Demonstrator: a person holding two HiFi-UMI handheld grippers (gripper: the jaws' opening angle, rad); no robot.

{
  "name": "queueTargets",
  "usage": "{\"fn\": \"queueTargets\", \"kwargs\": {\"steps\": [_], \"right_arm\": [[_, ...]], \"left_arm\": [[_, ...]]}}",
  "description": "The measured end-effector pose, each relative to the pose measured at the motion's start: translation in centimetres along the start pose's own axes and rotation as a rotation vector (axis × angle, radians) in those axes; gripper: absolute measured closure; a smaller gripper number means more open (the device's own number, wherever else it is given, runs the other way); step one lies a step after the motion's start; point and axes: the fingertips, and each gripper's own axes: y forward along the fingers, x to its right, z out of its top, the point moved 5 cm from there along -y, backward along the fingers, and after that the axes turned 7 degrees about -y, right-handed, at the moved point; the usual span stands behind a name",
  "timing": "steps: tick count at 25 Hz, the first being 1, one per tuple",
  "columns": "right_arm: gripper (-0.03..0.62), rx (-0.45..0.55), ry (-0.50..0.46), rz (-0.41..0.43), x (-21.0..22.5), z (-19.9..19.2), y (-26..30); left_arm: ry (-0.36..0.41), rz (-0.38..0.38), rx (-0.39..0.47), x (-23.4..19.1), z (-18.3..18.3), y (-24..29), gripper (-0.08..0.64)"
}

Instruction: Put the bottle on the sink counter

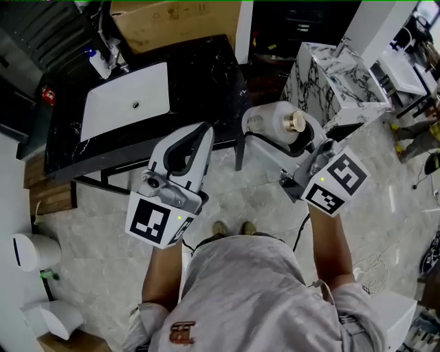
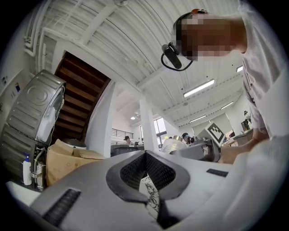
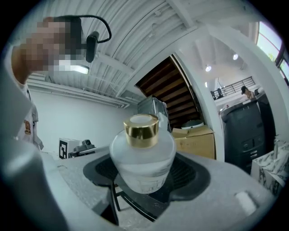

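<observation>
The bottle [image 1: 273,122] is frosted white and round with a gold cap [image 1: 297,121]. My right gripper [image 1: 285,139] is shut on it, the dark pads pressing its body from both sides, and holds it in the air over the floor. In the right gripper view the bottle [image 3: 142,160] fills the middle and tilts toward the camera. The black sink counter [image 1: 203,79] with its white basin [image 1: 127,103] lies ahead and to the left. My left gripper [image 1: 198,134] hovers near the counter's front edge. It is shut, tips [image 2: 145,154] touching, with nothing between them.
A faucet [image 1: 110,42] and a soap bottle [image 1: 98,63] stand at the basin's far left corner. A cardboard box [image 1: 175,20] sits behind the counter. A marble-patterned block [image 1: 337,79] stands to the right. White wall dispensers [image 1: 34,251] are at the lower left.
</observation>
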Motion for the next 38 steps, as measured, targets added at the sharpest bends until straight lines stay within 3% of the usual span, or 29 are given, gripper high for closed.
{"fn": "queueTargets", "kwargs": {"steps": [22, 31, 38], "right_arm": [[0.262, -0.092, -0.02, -0.12, -1.6, -2.8, 6.0], [0.262, -0.12, -0.063, -0.121, 1.0, -3.7, 7.9], [0.262, -0.144, -0.1, -0.117, 6.3, -4.8, 9.7]], "left_arm": [[-0.052, -0.018, -0.018, -8.6, -1.5, -2.6, 0.56], [-0.049, -0.003, -0.028, -11.1, -2.7, -0.6, 0.56], [-0.037, 0.012, -0.055, -13.4, -4.4, 3.7, 0.56]]}}
